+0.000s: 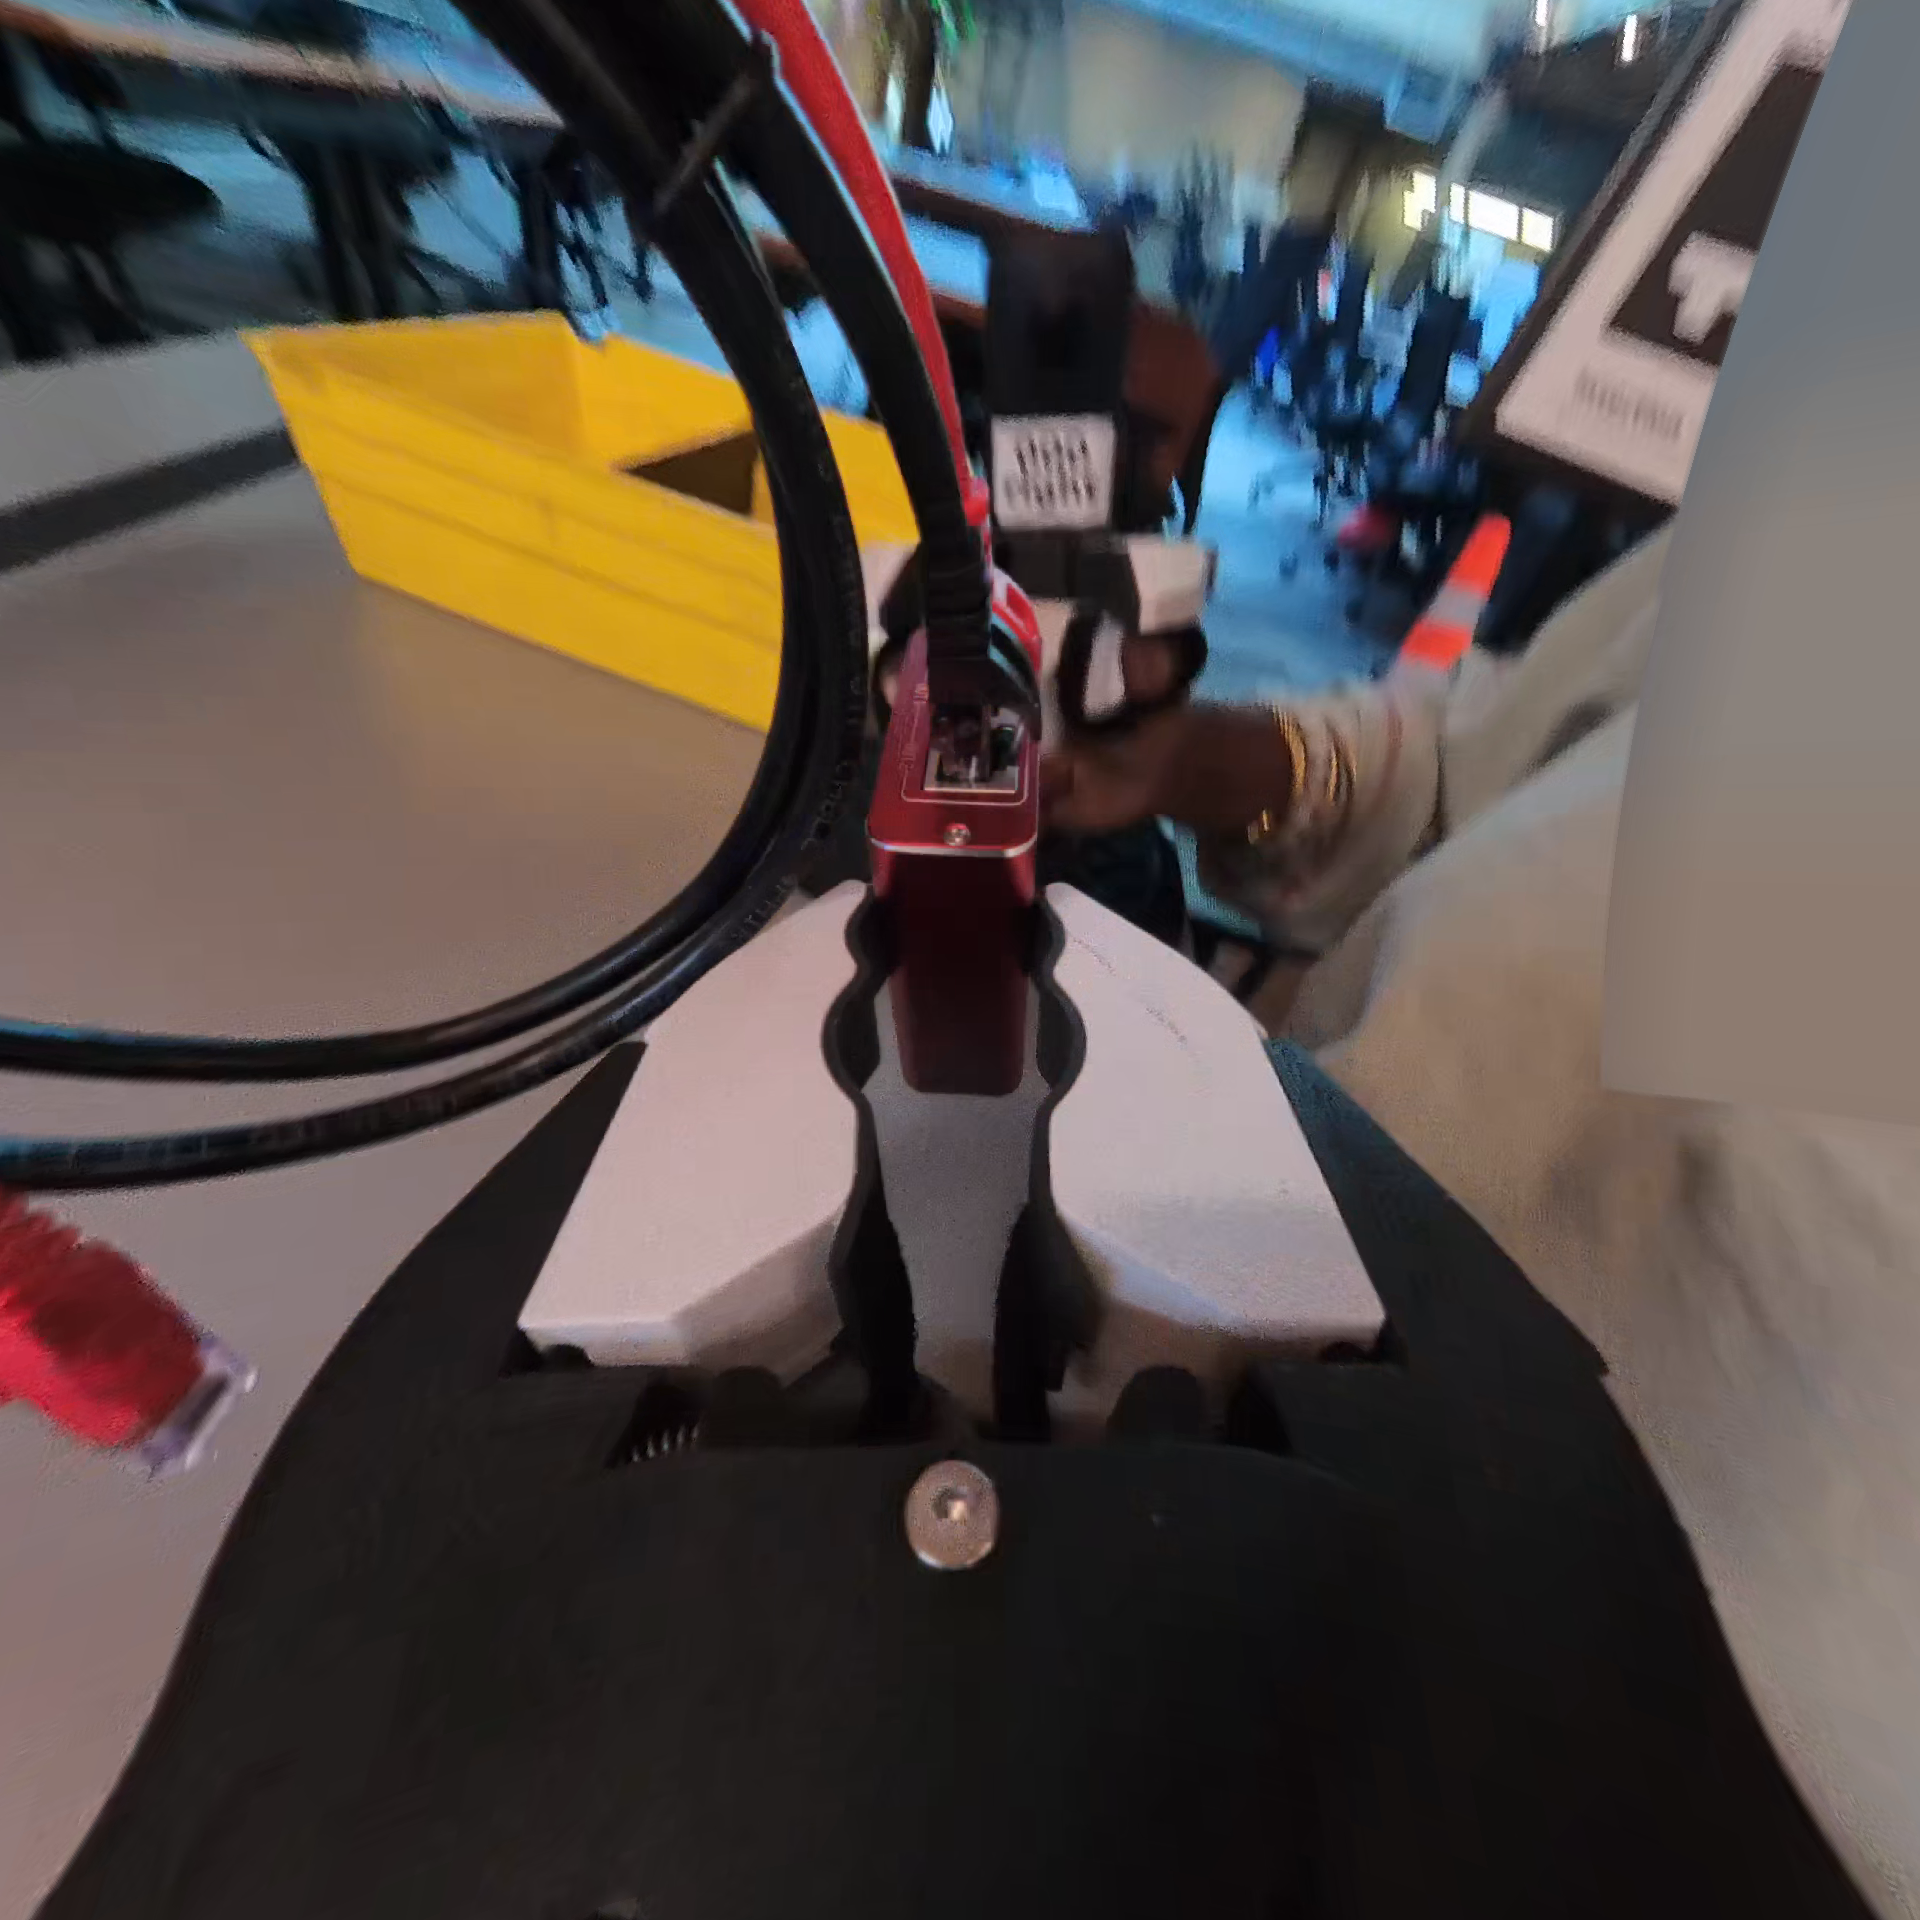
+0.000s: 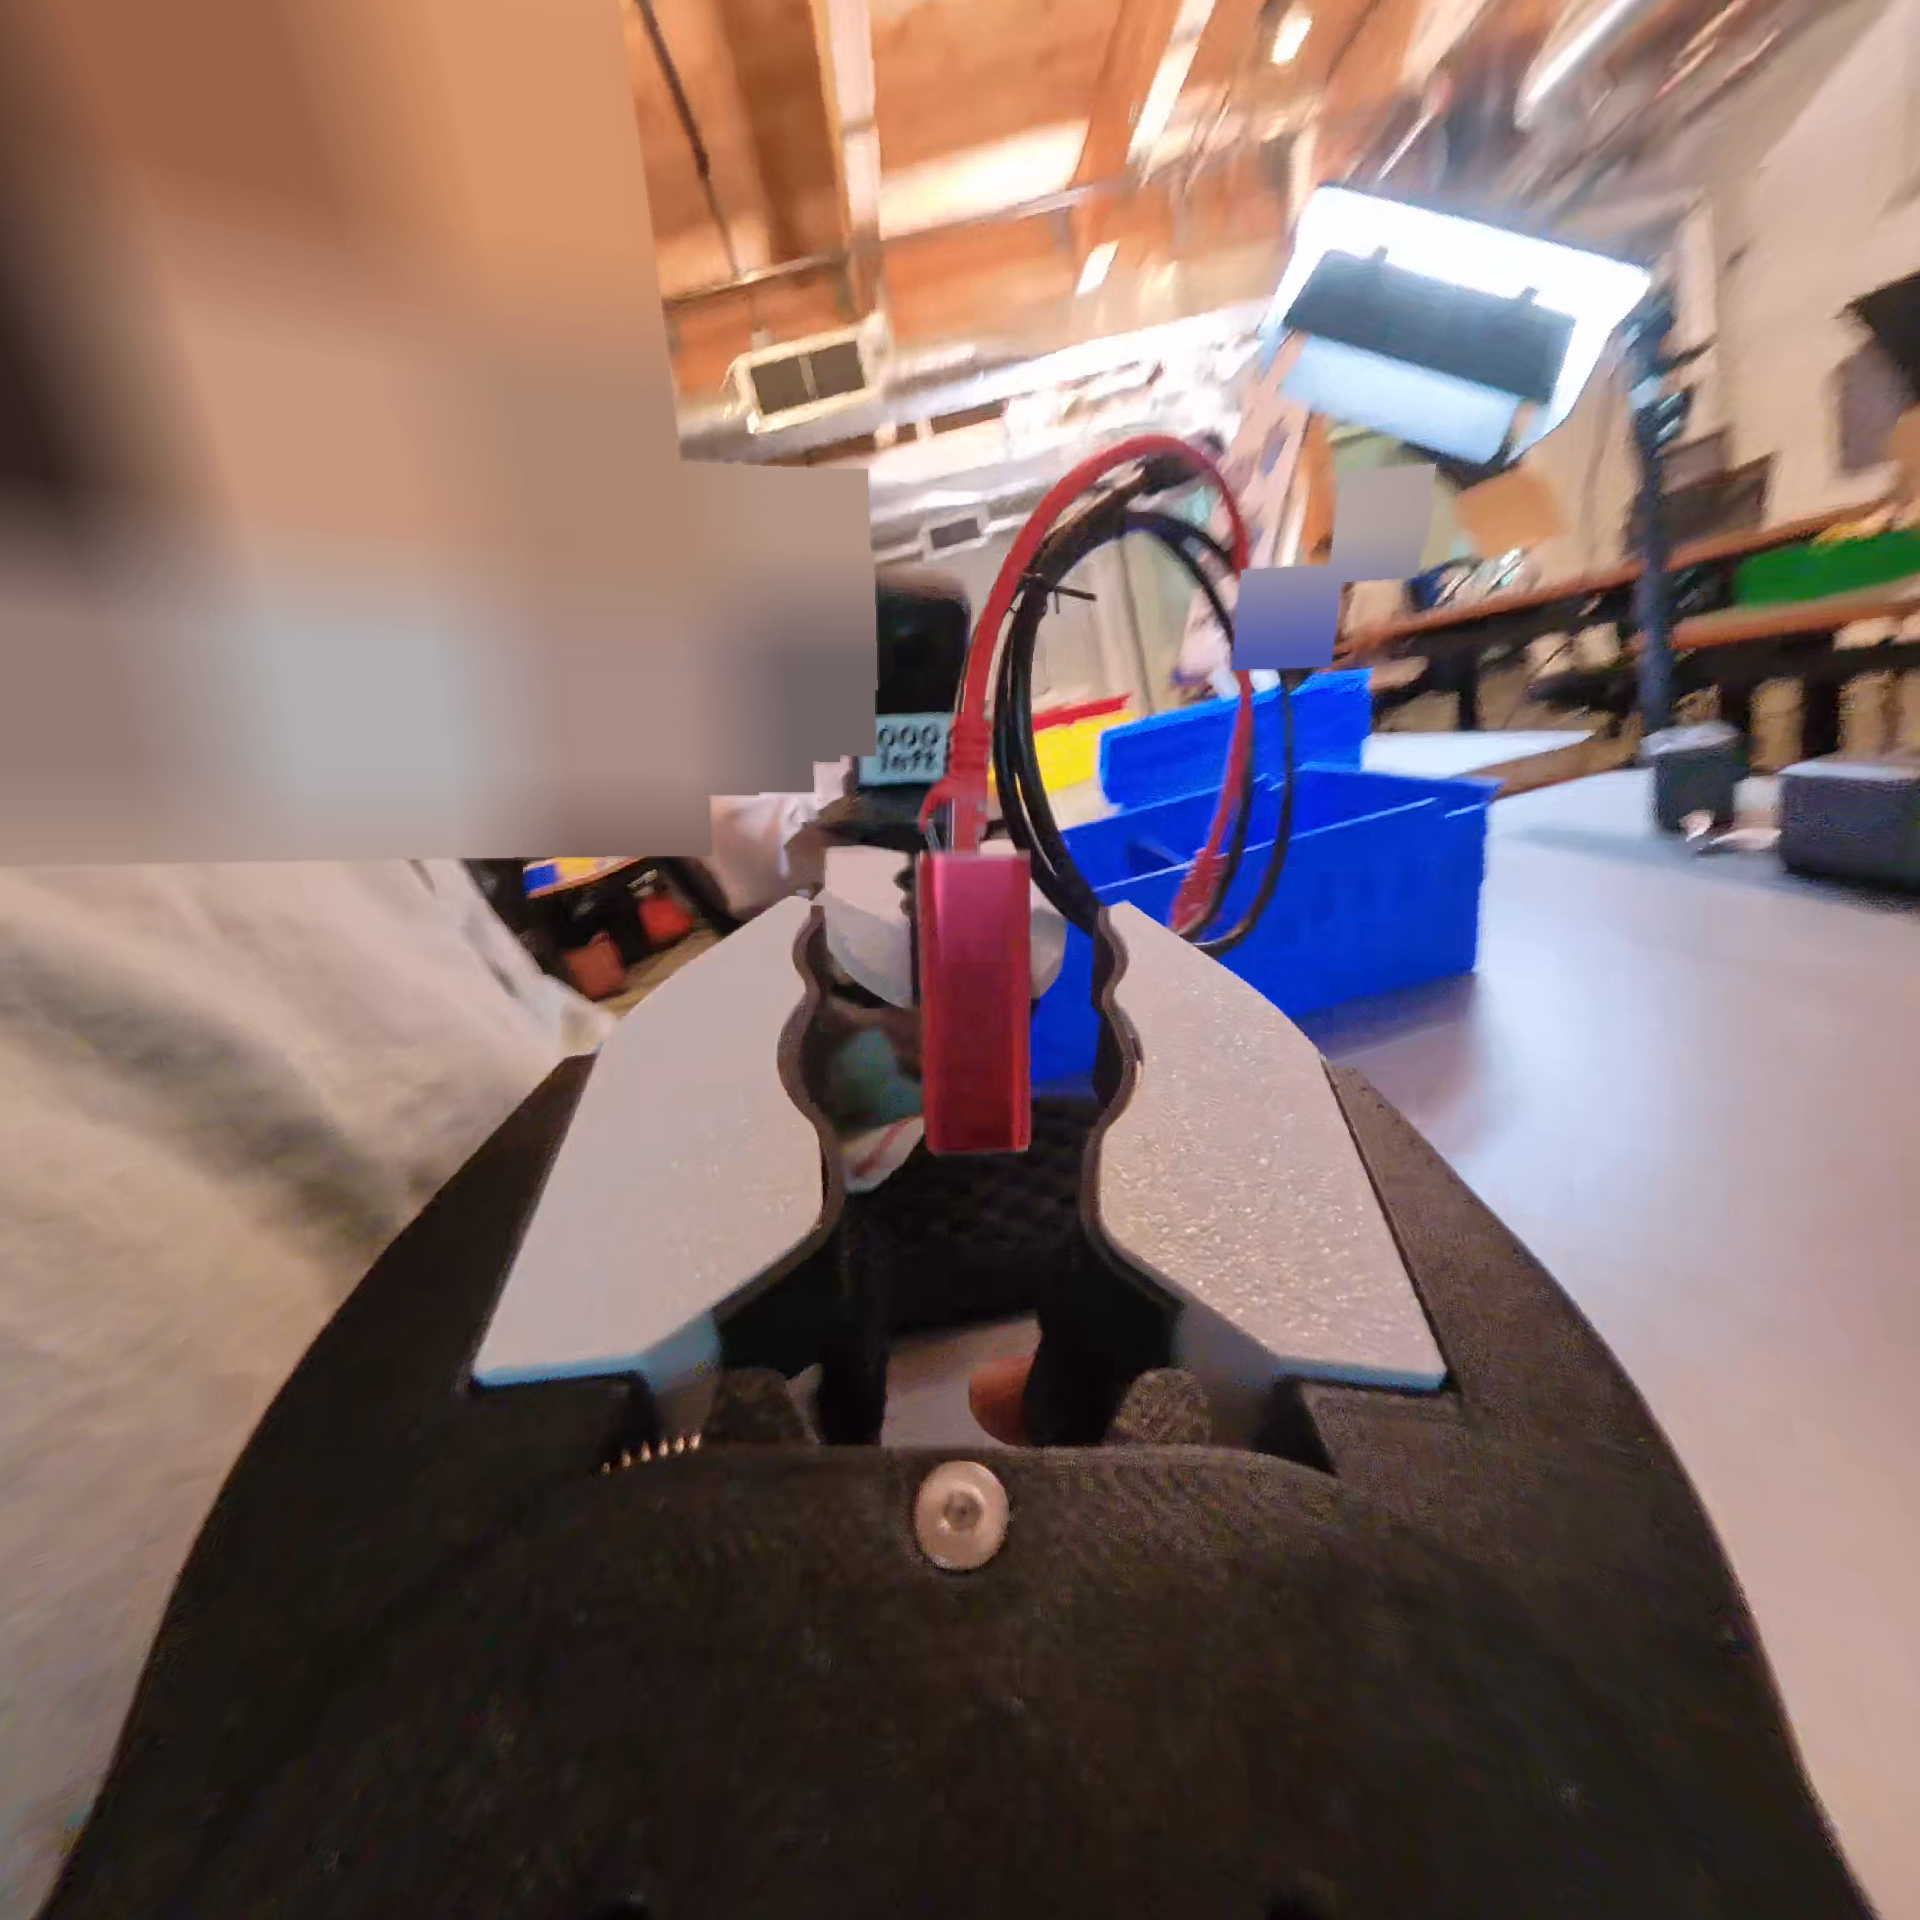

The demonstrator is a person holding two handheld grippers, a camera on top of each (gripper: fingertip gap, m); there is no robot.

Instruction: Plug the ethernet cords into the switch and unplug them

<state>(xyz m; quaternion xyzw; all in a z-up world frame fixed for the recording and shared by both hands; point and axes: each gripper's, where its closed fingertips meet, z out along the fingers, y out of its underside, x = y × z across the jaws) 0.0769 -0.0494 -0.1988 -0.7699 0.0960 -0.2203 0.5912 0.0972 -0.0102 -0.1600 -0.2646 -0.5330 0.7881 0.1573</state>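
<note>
gripping the red switch (image 1: 954, 935) at the centre of the left wrist frame, the left gripper (image 1: 954, 904) had its white fingers pressed against both sides of the case. a black cord (image 1: 961, 582) and a red cord (image 1: 1003, 608) sat plugged into its top, looping toward the upper left. a loose red plug (image 1: 114, 1340) lay at the lower left, with a yellow bin (image 1: 540, 488) behind. the right gripper (image 2: 956, 920) stood wide, its jaws apart on either side of the switch (image 2: 975, 997) without touching it, a blue bin (image 2: 1299, 862) at right.
</note>
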